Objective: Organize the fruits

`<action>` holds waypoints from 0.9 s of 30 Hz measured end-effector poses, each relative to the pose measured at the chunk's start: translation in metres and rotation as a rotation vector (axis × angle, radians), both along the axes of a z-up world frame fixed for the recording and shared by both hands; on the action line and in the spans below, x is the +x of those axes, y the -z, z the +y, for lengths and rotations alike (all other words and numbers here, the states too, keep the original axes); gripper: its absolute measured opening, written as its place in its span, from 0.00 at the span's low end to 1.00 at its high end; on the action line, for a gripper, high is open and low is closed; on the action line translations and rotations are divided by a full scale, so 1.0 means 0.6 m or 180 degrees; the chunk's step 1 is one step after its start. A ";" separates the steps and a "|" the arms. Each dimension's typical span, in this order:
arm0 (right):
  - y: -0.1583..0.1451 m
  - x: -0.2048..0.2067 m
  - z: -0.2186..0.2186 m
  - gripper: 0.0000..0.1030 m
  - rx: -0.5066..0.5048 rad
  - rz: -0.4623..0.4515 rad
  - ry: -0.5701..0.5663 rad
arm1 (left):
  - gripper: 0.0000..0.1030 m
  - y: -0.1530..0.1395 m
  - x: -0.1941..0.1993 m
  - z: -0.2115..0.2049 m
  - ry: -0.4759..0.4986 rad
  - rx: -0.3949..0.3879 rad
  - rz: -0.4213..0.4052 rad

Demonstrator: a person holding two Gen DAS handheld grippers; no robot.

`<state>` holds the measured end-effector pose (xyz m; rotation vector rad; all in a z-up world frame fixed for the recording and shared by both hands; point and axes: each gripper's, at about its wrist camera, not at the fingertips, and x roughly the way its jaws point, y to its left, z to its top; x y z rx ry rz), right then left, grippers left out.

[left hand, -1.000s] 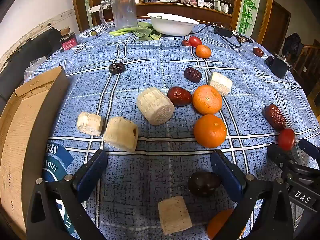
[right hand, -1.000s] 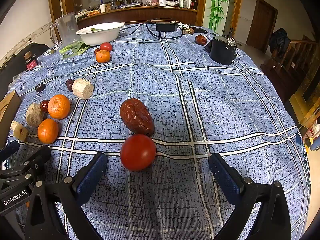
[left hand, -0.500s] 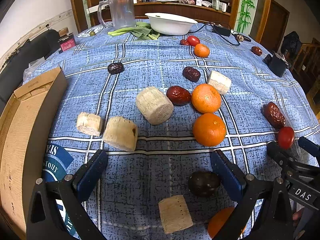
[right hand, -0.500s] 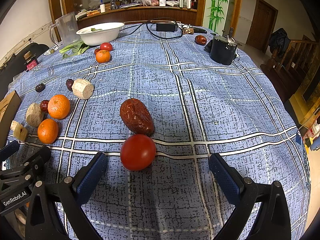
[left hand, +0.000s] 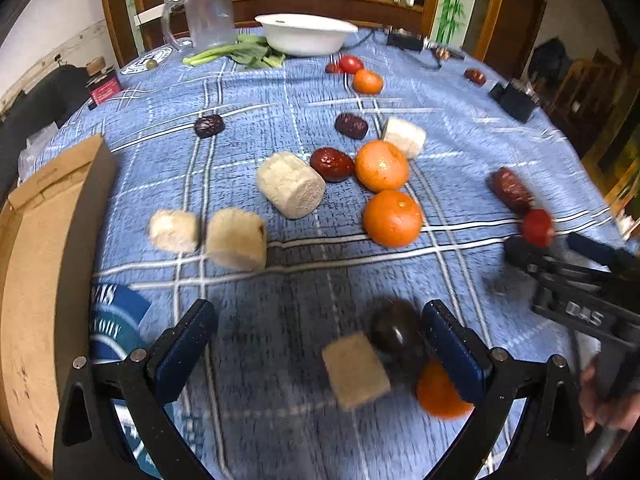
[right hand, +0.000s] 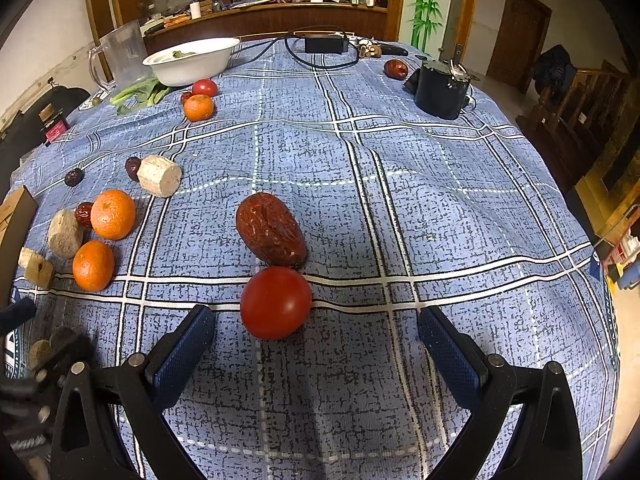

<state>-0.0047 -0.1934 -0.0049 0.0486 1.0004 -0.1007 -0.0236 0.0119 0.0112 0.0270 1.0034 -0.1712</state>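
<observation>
Fruits lie scattered on a blue plaid tablecloth (right hand: 440,184). My right gripper (right hand: 316,336) is open, just behind a red tomato (right hand: 275,302) that touches a big red date (right hand: 270,229). My left gripper (left hand: 320,332) is open and low over the cloth; a dark round fruit (left hand: 394,334), a beige sugarcane chunk (left hand: 355,369) and an orange (left hand: 438,394) lie by its right finger. Two oranges (left hand: 386,194), dates and several more cane chunks (left hand: 290,189) lie ahead of it. The left wrist view is blurred.
A cardboard box (left hand: 36,264) stands at the table's left edge. A white bowl (left hand: 306,34), a clear jug (left hand: 208,12) and greens are at the back. A black device (right hand: 440,88) and cable sit back right. The right gripper shows in the left wrist view (left hand: 568,276).
My left gripper has moved forward and lower, so the dark fruit, cane chunk and near orange now sit close by its right finger. The right gripper has barely moved.
</observation>
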 end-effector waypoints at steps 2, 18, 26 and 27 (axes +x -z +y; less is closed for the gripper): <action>-0.002 -0.013 -0.002 0.99 0.0034 0.0003 0.0079 | 1.00 -0.017 -0.018 0.009 -0.0012 -0.0012 -0.0125; -0.099 -0.188 0.086 0.99 0.0006 -0.0970 0.0195 | 1.00 -0.154 -0.150 0.093 -0.0430 -0.0118 -0.1255; -0.141 -0.258 0.115 0.99 -0.0213 -0.1625 0.0324 | 1.00 -0.205 -0.206 0.113 -0.0697 -0.0081 -0.1760; -0.145 -0.266 0.114 1.00 -0.0223 -0.1713 0.0359 | 1.00 -0.208 -0.214 0.115 -0.0704 -0.0073 -0.1786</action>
